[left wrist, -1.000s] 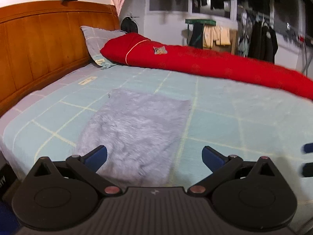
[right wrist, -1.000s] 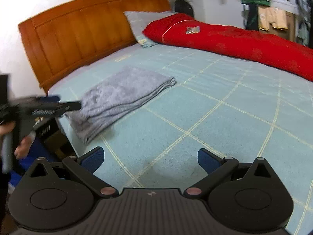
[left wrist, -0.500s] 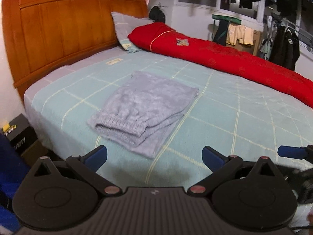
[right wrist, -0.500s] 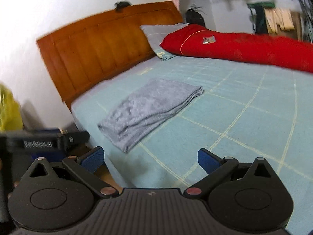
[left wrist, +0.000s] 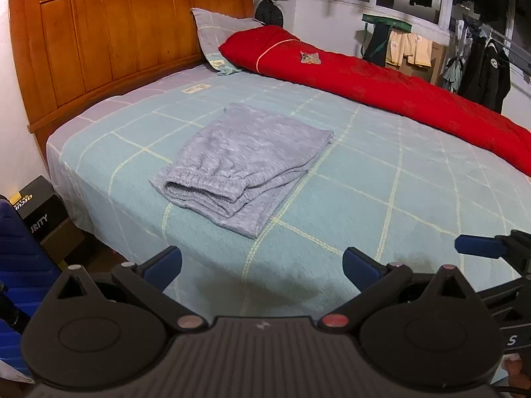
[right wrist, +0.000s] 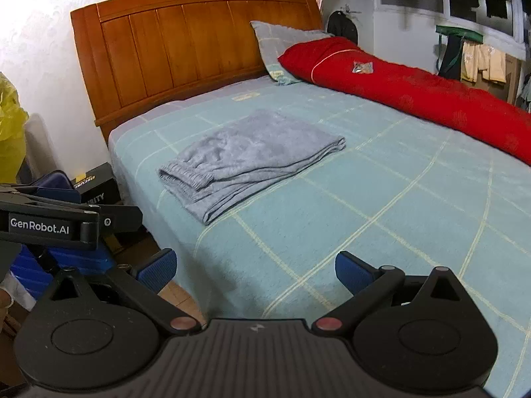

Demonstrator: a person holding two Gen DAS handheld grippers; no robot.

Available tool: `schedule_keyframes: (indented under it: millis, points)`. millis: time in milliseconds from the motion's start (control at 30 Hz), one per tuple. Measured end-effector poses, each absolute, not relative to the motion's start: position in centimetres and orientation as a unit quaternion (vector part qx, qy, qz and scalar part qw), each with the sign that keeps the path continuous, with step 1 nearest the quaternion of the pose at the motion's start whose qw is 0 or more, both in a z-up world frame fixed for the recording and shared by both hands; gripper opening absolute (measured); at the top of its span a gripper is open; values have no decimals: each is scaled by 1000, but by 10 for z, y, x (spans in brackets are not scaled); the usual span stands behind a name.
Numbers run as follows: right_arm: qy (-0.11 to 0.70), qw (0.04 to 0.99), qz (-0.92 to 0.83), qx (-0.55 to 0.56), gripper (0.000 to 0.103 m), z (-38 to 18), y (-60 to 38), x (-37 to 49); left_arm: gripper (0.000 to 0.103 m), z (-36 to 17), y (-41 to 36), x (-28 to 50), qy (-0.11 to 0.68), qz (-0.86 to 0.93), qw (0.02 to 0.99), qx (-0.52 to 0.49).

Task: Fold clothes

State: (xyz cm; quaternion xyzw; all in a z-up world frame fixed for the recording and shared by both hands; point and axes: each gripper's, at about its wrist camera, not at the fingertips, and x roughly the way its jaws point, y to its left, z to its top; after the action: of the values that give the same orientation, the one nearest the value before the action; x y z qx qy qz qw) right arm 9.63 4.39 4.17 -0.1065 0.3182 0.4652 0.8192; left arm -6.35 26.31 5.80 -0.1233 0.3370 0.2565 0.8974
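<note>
Grey fleece trousers (left wrist: 242, 156) (right wrist: 245, 156) lie folded into a flat stack on the pale green checked bed (left wrist: 381, 199) (right wrist: 381, 205), elastic cuffs toward the near edge. My left gripper (left wrist: 262, 263) is open and empty, pulled back off the bed's near edge, well short of the stack. My right gripper (right wrist: 255, 267) is also open and empty, hanging over the bed's corner to the right of the stack. The right gripper's blue finger (left wrist: 478, 247) shows at the right in the left wrist view; the left gripper's body (right wrist: 53, 222) crosses the left of the right wrist view.
A wooden headboard (left wrist: 109, 43) stands at the back left, with a grey pillow (left wrist: 219, 33) and a long red quilt (left wrist: 398, 99) along the far side. A black box (left wrist: 39, 209) and blue item (right wrist: 59, 258) sit on the floor beside the bed. Clothes hang at the back right (left wrist: 484, 66).
Both grippers have drawn back and away from the folded trousers, which stay still on the bed. The stack now looks smaller and farther off in both views.
</note>
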Motion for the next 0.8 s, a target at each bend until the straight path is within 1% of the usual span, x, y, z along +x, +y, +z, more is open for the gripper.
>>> schedule_keyframes:
  millis: [467,800]
  points:
    - [318,822,450,-144,103,39,65,101,102,61,258,-67,336,260,898,-118]
    - [331,822,443,-134,103,36,64,107,102,60,260,-67,343,265,894,-112]
